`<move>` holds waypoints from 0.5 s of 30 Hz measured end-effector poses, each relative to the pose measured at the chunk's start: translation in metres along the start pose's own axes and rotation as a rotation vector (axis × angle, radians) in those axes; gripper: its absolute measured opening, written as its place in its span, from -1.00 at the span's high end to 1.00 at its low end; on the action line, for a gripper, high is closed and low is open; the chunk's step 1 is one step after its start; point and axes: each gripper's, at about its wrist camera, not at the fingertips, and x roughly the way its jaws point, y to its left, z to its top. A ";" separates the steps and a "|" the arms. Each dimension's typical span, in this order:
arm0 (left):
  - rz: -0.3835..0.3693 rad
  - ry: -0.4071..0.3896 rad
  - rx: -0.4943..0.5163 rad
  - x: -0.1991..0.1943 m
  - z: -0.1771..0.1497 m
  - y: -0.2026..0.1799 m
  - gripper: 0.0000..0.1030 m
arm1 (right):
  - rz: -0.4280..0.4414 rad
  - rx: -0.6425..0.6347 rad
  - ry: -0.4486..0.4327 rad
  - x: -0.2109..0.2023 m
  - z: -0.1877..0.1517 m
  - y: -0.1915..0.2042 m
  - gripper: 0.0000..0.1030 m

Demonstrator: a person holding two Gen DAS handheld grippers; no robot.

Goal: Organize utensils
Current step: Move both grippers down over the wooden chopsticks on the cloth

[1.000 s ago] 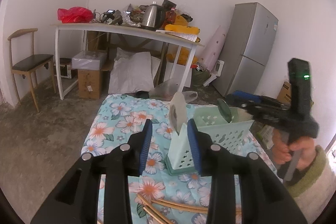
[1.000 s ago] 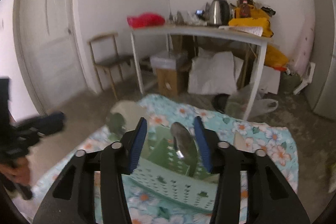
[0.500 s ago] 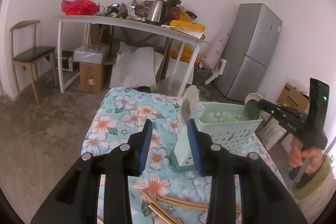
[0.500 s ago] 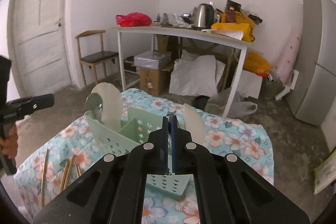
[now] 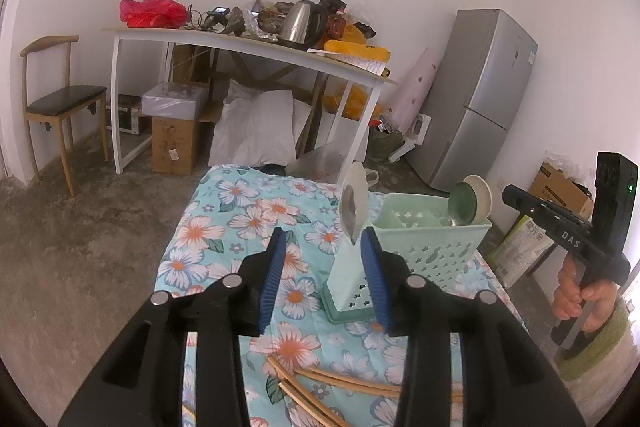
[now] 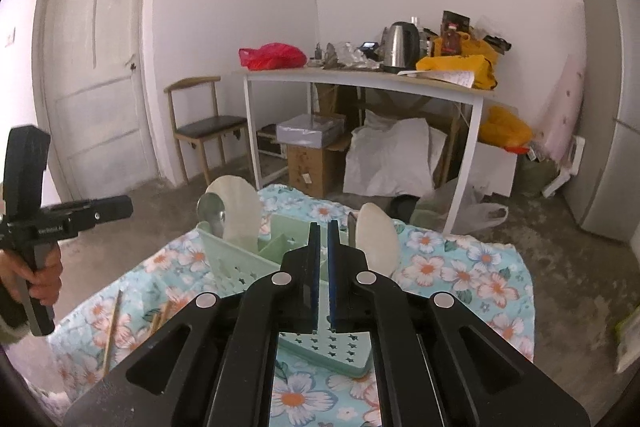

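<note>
Since a second ago our right tool has pulled back from the green basket and snapped its jaws together with nothing between them; the spoon that hung between its fingers then is gone from them, and by our reading it now stands in the basket. Our left tool has barely shifted; its jaws have just been opening a little wider and stand apart, with only the flowered cloth between them and the basket's near corner just beside the right pad, untouched. In the basket, on the cloth-covered worktop, we see pale ladles and a steel spoon standing upright. Chopsticks lie loose on the cloth in front of the basket, so we judge one drop finished and these the likely next things to gather.
</note>
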 end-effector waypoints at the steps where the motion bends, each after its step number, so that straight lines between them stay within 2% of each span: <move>1: 0.001 0.001 0.000 0.000 0.000 0.000 0.27 | 0.002 0.013 -0.007 -0.005 -0.001 -0.001 0.95; 4: -0.001 0.003 -0.003 -0.001 0.000 0.000 0.27 | -0.002 0.065 -0.028 -0.023 -0.008 -0.004 0.92; 7: -0.001 0.012 -0.006 -0.005 -0.001 0.001 0.26 | -0.033 0.142 -0.023 -0.046 -0.022 -0.007 0.74; 9: -0.003 0.022 -0.011 -0.010 -0.005 0.001 0.23 | -0.062 0.206 0.008 -0.056 -0.037 -0.008 0.55; 12: -0.006 0.061 -0.014 -0.013 -0.015 0.001 0.19 | -0.110 0.329 0.093 -0.068 -0.070 -0.008 0.39; 15: -0.013 0.105 -0.026 -0.017 -0.031 0.002 0.12 | -0.147 0.514 0.192 -0.076 -0.116 -0.008 0.20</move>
